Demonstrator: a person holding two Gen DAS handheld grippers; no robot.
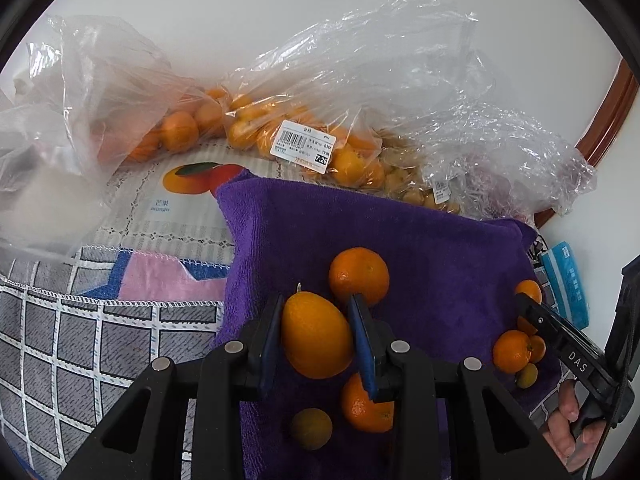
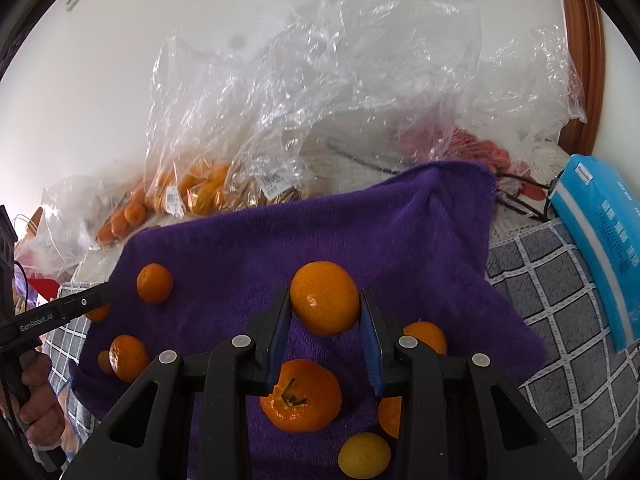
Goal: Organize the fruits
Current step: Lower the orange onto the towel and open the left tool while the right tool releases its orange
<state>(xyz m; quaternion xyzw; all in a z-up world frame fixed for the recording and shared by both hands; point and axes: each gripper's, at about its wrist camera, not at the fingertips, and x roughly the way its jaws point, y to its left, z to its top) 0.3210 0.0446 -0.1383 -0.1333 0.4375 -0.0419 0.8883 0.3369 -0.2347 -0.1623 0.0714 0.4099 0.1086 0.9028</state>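
Observation:
In the left wrist view my left gripper [image 1: 316, 332] is shut on an oval orange kumquat [image 1: 316, 334] above the purple towel [image 1: 420, 232]. A tangerine [image 1: 359, 276] lies just beyond it, another [image 1: 366, 404] and a dull yellowish fruit [image 1: 311, 428] lie below. In the right wrist view my right gripper [image 2: 325, 328] is shut on a round orange fruit [image 2: 325, 298] over the towel [image 2: 320, 232]. A stemmed tangerine [image 2: 301, 396], a yellow fruit [image 2: 364, 455] and other tangerines [image 2: 154, 283] lie on the towel.
Clear plastic bags of oranges and kumquats [image 1: 280, 128] lie behind the towel, with a bag of red fruit [image 2: 480, 144] at the right. A blue packet [image 2: 604, 252] lies on the grey checked cloth [image 2: 560, 320]. A mango-print mat [image 1: 176, 200] is at the left.

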